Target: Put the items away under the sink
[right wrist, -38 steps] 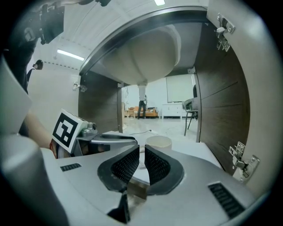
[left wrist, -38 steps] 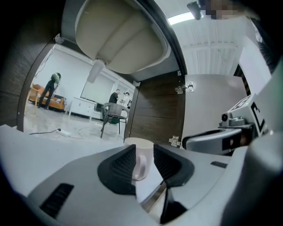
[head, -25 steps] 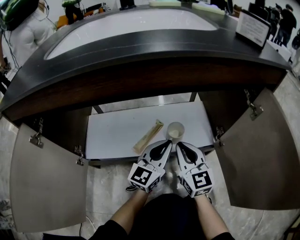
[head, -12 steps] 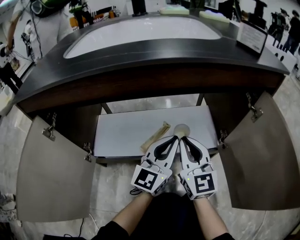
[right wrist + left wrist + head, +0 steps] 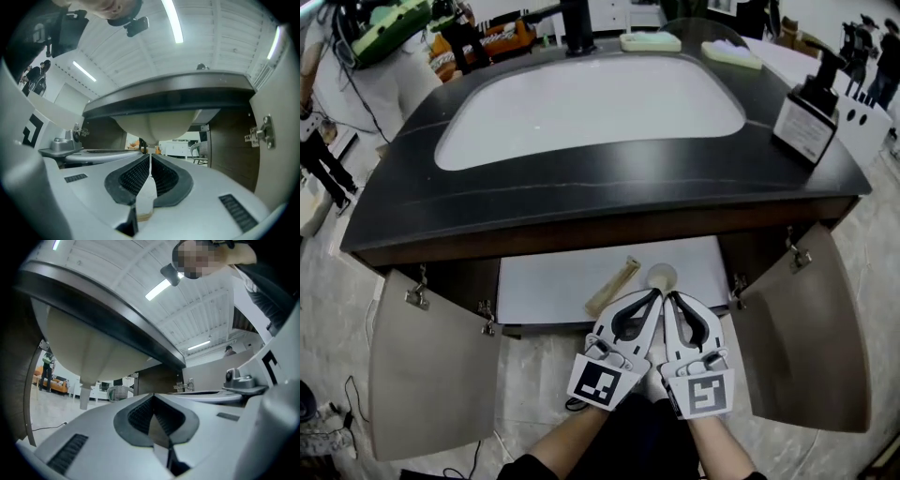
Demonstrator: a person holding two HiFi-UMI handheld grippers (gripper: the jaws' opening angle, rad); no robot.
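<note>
Head view: your left claw (image 5: 656, 294) and right claw (image 5: 669, 296) sit side by side, both clenched on nothing, in front of the open cabinet under the dark worktop (image 5: 581, 202). Both items already lie on the white shelf (image 5: 548, 281). The paper cup (image 5: 662, 277) stands just beyond the two claw tips. The long wrapped pack (image 5: 614, 286) lies just left of the left claw's tips.

The placing looks done, so the step in hand is probably clearing out and dealing with the doors. Keep both claws shut and draw them straight away from the cup, which would tip at a slight nudge. Then take the left door (image 5: 431, 375) and the right door (image 5: 811, 328) by their free edges.

The pack lies flat with its long axis diagonal. Its far end points toward the cup and its near end toward the shelf's front edge. The cup is upright, mouth up.

Left gripper view: the jaws are pressed together with nothing between them. They aim at the basin's underside (image 5: 84, 352), above both items.

Right gripper view: these jaws are also together and empty, with the basin's underside ahead and a door hinge (image 5: 262, 132) to the right.
</note>
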